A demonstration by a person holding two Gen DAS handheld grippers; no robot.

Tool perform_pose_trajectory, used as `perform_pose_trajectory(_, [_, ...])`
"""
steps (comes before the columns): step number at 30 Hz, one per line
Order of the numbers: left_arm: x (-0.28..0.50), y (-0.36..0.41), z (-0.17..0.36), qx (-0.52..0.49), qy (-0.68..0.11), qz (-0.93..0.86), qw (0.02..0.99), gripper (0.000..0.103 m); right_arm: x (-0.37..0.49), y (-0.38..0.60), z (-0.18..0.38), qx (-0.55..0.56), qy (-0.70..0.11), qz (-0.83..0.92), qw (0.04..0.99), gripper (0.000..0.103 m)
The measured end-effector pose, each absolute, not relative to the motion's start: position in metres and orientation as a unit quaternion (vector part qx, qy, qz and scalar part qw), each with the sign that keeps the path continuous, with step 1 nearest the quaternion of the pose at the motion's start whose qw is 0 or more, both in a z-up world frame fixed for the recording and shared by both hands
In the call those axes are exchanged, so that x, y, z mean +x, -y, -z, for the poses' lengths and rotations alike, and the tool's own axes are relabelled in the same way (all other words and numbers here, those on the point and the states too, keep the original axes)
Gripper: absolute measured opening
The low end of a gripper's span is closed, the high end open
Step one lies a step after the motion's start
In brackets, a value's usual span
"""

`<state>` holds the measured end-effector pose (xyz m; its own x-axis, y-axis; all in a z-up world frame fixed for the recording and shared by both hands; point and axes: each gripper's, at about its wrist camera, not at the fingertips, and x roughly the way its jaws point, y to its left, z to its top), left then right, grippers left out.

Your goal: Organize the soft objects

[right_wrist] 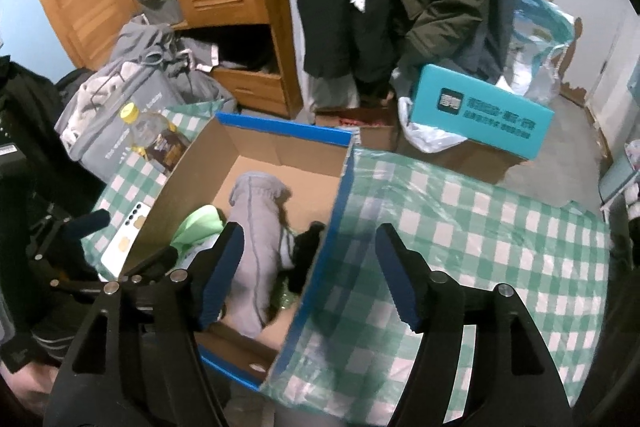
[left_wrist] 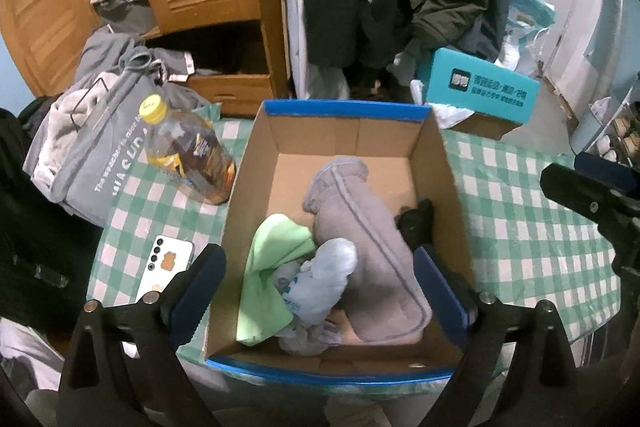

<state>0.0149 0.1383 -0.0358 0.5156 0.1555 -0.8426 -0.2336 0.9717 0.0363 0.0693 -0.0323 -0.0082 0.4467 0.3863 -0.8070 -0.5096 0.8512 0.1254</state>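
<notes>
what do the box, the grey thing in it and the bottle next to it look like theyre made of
Open brown box with blue rim: corrugated cardboard, matte, with fold creases.
Long grey soft item inside it: fleecy knit fabric, by its stitched seam and limp folds.
Yellow-capped clear bottle: glossy transparent plastic, probably, with dark liquid showing through.

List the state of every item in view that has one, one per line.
Cardboard box: open, holding soft items.
Grey cloth: lying in box.
Green cloth: crumpled in box.
Bottle: capped, lying on table.
Phone: face down.
Left tool: open, empty.
Right tool: open, empty.
</notes>
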Motion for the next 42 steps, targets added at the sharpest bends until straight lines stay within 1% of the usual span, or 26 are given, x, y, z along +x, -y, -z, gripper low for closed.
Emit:
perform_pose_trajectory(3, [0.013,-0.13,0.027,-0.036,-0.469,-0.104,0.876,0.101,0.066,0.045,0.003,-0.061,-0.452,-0.254,0.853,0.068])
perform_pose_trajectory(15, [0.004,-0.102,0.001,-0.005,-0.44,-0.091,0.893,0.102,0.052,0.081,-0.016,-0.051,-0.43,-0.229,0.872,0.068])
perform_pose_trajectory(23, [0.002,-0.092,-0.009,-0.006,-0.429,-0.086,0.899,0.102,0.045,0.105,-0.018,-0.045,-0.425,-0.213,0.878,0.069])
perform_pose_trajectory(42, [0.003,-0.076,-0.012,-0.002,-0.432,-0.085,0.898,0.102,0.042,0.135,-0.016,-0.029,-0.424,-0.198,0.883,0.069])
